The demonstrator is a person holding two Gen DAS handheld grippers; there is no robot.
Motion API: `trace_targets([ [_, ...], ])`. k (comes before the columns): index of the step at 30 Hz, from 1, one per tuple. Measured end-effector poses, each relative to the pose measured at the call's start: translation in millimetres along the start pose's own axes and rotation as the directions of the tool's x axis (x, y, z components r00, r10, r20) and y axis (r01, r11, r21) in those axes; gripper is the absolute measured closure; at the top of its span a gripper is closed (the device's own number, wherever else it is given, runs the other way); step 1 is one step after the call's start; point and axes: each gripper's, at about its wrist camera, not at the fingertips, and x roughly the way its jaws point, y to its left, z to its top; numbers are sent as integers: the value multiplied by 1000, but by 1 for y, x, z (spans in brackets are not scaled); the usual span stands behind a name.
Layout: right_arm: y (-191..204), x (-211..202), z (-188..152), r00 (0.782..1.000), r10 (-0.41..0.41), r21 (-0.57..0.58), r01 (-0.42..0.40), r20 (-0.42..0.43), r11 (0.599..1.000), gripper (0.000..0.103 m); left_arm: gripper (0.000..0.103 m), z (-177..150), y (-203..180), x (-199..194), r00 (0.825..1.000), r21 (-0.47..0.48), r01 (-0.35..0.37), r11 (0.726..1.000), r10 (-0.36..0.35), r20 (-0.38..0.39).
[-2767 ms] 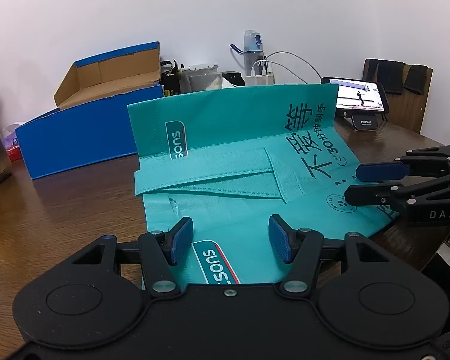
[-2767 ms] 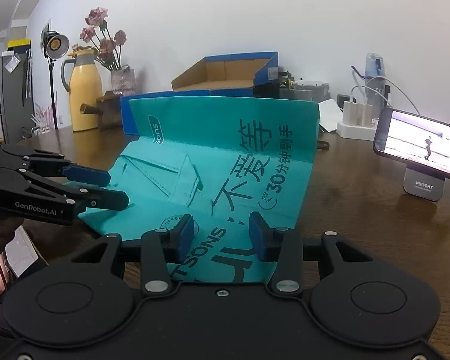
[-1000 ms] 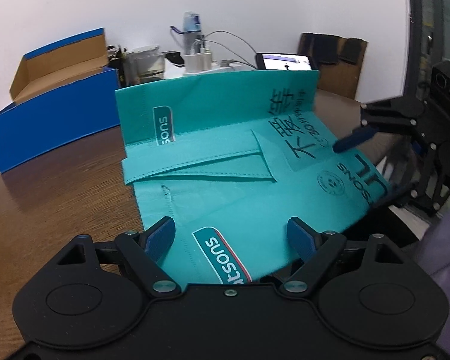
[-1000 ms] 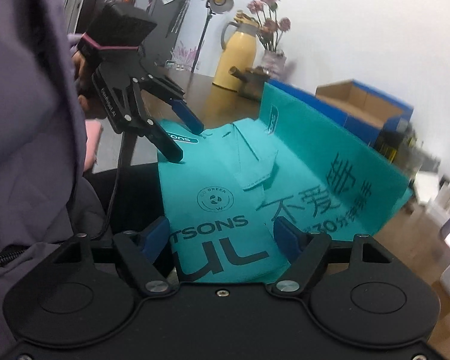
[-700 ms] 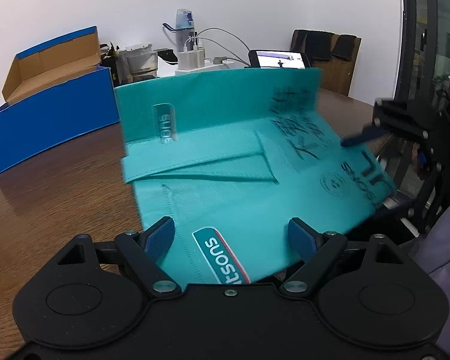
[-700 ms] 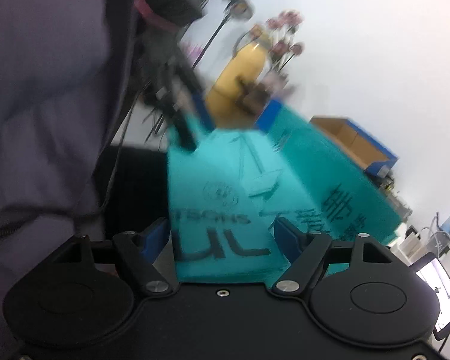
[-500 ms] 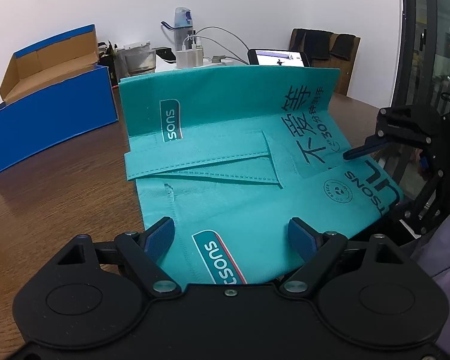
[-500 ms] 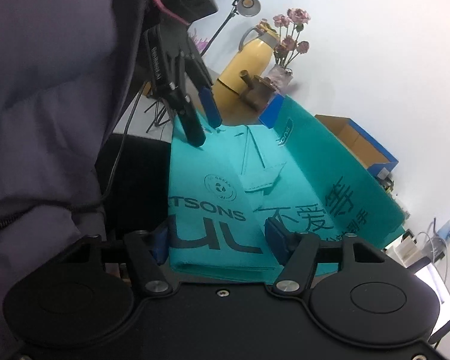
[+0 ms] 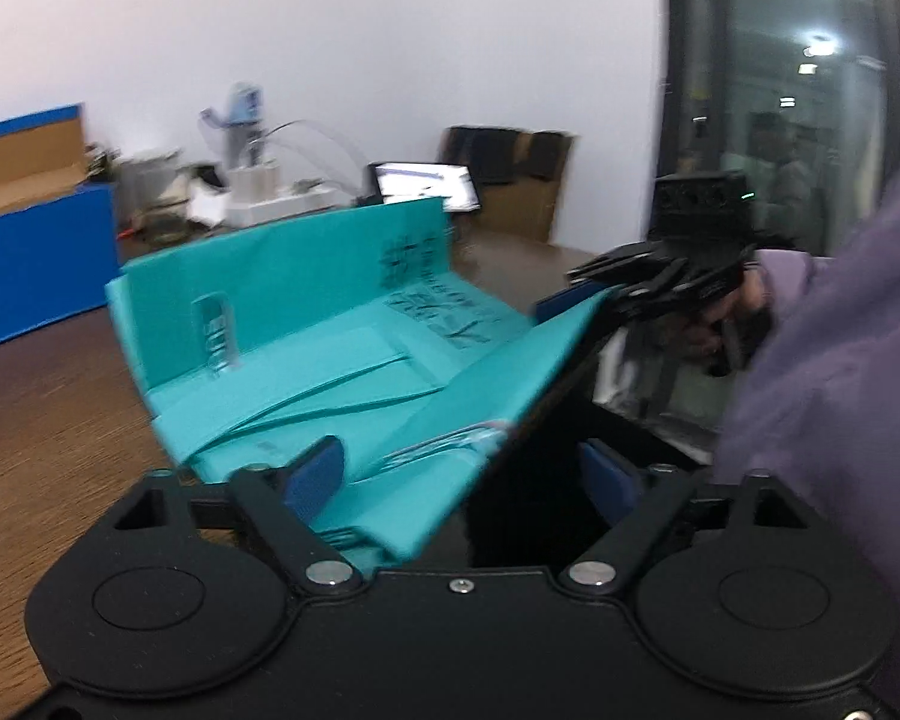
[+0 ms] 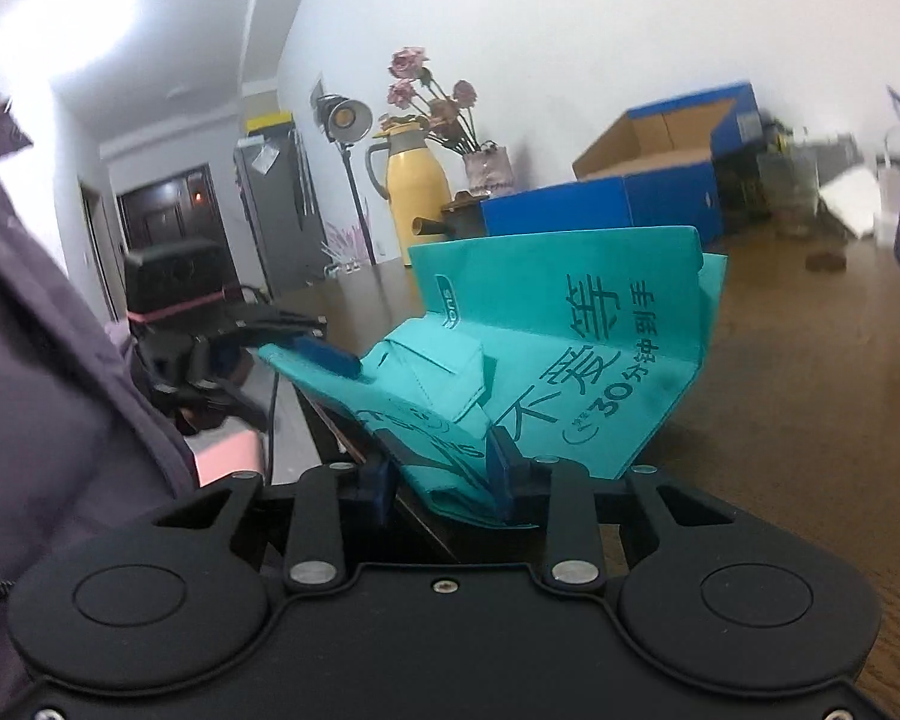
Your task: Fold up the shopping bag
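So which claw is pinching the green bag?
The right claw: its fingers are squeezed onto the shopping bag's lifted edge. The left claw is spread wide open, gripping nothing.

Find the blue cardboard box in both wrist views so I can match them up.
Left wrist: blue cardboard box at the far left edge, behind the teal shopping bag.
Right wrist: upper right, behind the bag, right of the yellow jug.
Shared landmark: the bag's upright printed flap.
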Motion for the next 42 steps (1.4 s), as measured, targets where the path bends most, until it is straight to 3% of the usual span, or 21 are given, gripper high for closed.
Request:
trace_targets([
  [1,-3,1,1,1000,3,21,-3,2,1000,70,54,1,4,1,1000,-41,-14,999,15,5],
  [2,-5,3,1,1000,-1,46,0,8,999,70,60,2,9,2,1000,-87,-29,996,30,11],
  [7,-2,-1,-7,995,-63,178,49,73,983,71,65,10,19,2,994,-289,-77,954,95,49],
  [11,-10,1,-9,988,-101,300,62,118,952,72,65,24,28,11,990,-430,-129,893,144,2],
  [14,-14,5,-5,981,-149,350,98,122,932,73,65,31,34,18,983,-481,-176,859,175,-47],
  [17,-13,12,5,970,-220,341,173,104,924,73,65,39,37,22,975,-490,-222,843,206,-86],
  [25,-15,27,17,951,-306,296,277,53,914,73,65,52,33,38,952,-387,-305,870,270,-144],
  [30,-4,44,28,918,-397,162,395,-23,904,72,65,54,32,42,944,-369,-327,870,289,-156],
  [36,-5,44,27,920,-390,173,391,-42,904,71,62,51,32,41,946,-364,-324,873,290,-147],
  [42,-6,46,24,923,-378,184,384,-66,905,69,62,57,40,20,956,-379,-293,878,281,-88],
])
